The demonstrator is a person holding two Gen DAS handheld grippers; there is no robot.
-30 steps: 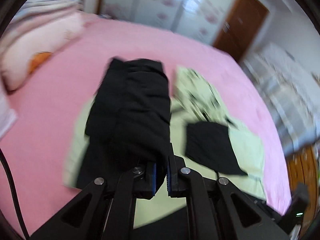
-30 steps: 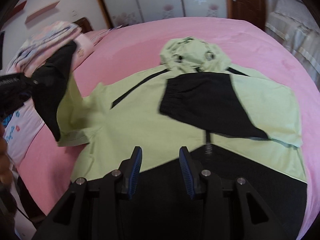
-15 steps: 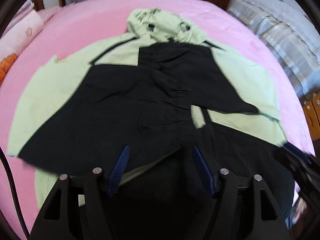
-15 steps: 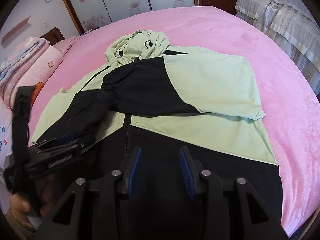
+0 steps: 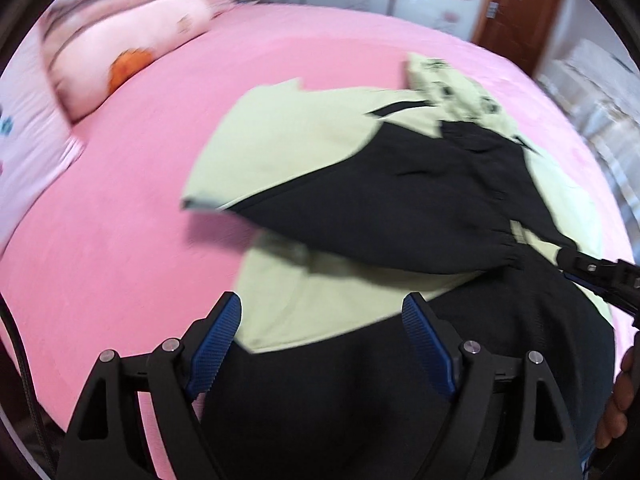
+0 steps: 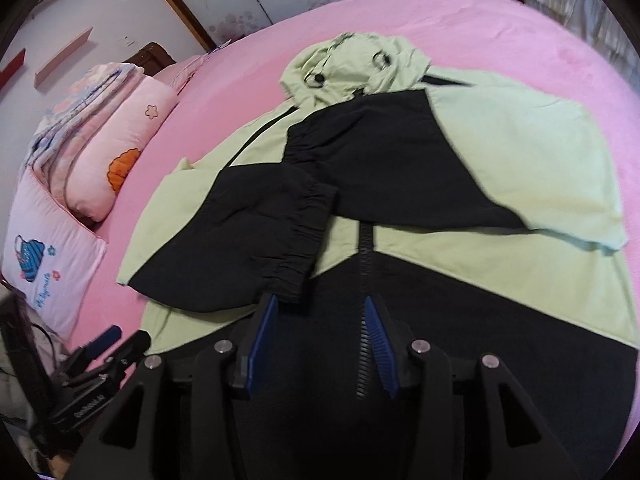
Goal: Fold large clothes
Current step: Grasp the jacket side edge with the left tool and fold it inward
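The left gripper [image 5: 322,320] has its jaws spread wide, having just been opening, with nothing between them (the jacket lies below). The right gripper [image 6: 320,320] has also just been opening a little; its jaws stand partly apart over the zipper [image 6: 365,264], gripping nothing. The green-and-black jacket [image 6: 500,152] lies flat on the pink bed [image 6: 520,20], both black sleeves [image 6: 256,232] folded across its chest, hood [image 6: 352,64] toward the pillows [image 6: 120,152].

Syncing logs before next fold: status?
Left gripper open, jaws just widened, nothing between. Right gripper open, empty, above the zipper. Jacket flat on bed, both sleeves folded in. Nothing in the way.
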